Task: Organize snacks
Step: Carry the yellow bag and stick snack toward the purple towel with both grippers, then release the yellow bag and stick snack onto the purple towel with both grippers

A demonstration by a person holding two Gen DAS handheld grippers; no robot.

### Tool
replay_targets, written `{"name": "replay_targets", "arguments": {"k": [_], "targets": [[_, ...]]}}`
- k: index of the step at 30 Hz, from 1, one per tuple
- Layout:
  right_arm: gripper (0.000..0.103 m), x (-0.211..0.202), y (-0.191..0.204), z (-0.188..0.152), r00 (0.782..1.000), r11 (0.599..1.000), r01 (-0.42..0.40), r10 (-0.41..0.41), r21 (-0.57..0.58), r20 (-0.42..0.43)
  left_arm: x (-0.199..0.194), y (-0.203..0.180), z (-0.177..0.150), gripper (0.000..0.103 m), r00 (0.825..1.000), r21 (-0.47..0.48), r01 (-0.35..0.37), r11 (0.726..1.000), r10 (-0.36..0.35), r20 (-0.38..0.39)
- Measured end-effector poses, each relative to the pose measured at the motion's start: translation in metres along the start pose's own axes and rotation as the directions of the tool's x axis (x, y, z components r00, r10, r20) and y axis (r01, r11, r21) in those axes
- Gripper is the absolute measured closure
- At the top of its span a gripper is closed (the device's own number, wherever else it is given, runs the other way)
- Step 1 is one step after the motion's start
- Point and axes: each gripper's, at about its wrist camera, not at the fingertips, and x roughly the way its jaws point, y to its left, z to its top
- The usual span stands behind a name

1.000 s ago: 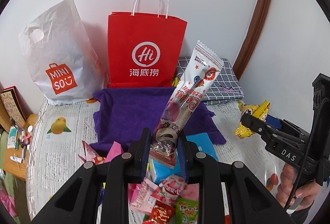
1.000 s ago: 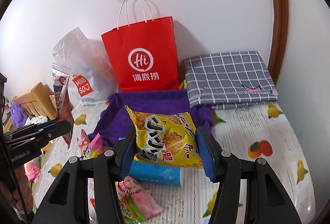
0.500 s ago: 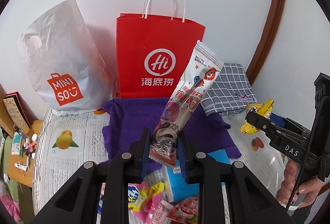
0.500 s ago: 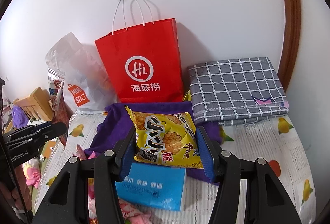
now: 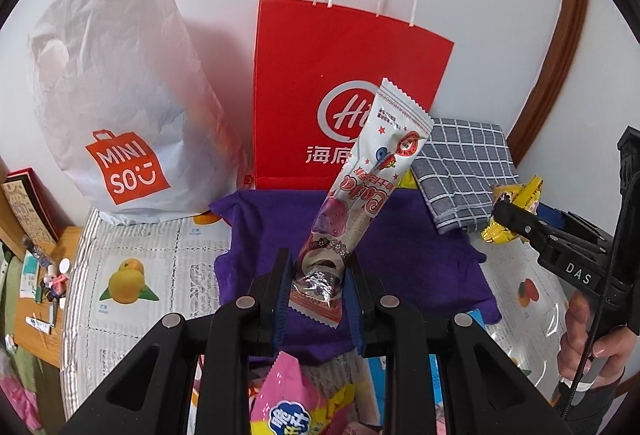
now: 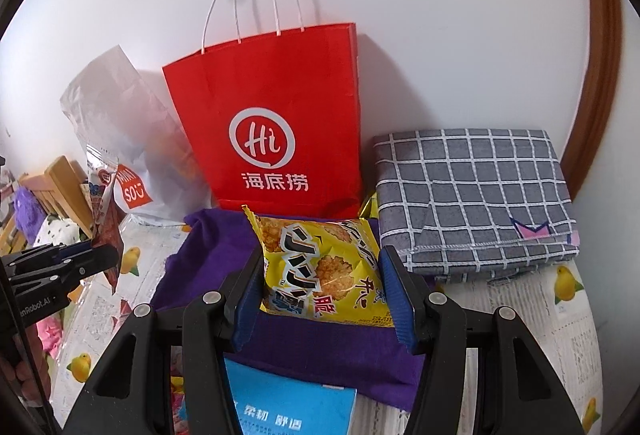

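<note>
Above a purple towel (image 5: 276,235) on the fruit-print worktop (image 5: 132,267) | left tool (image 5: 318,295) pinching the bottom end of a long white-and-pink snack stick packet (image 5: 360,195), tilted upward | right tool (image 6: 322,291) clamped across a yellow rice-cracker bag (image 6: 320,267) | backed by a red paper shopping bag (image 6: 272,115), a white plastic bag (image 5: 112,83), a folded grey checked cloth (image 6: 472,195).

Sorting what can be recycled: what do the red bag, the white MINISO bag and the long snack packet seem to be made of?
Red bag: matte paper, it seems; crisp folds, twisted white cord handles. MINISO bag: thin, softly glossy plastic, crinkled, with a die-cut handle. Long snack packet: glossy plastic film, serrated seal, clear at the pinched end.
</note>
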Motion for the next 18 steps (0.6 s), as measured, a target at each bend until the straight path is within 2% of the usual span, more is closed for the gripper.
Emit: {"name": "replay_targets", "arguments": {"k": [10, 18], "targets": [[0.048, 0.035, -0.002, 0.006, 0.999, 1.000, 0.005, -0.006, -0.028, -0.047, 0.038, 0.014, 0.001, 0.079, 0.998, -0.025, -0.011, 1.000, 0.009, -0.066], [0.048, 0.071, -0.011, -0.002, 0.992, 0.998, 0.027, -0.033, -0.048, -0.121, 0.072, 0.029, 0.001, 0.079, 0.990, -0.036, -0.024, 0.999, 0.019, -0.137]]}}
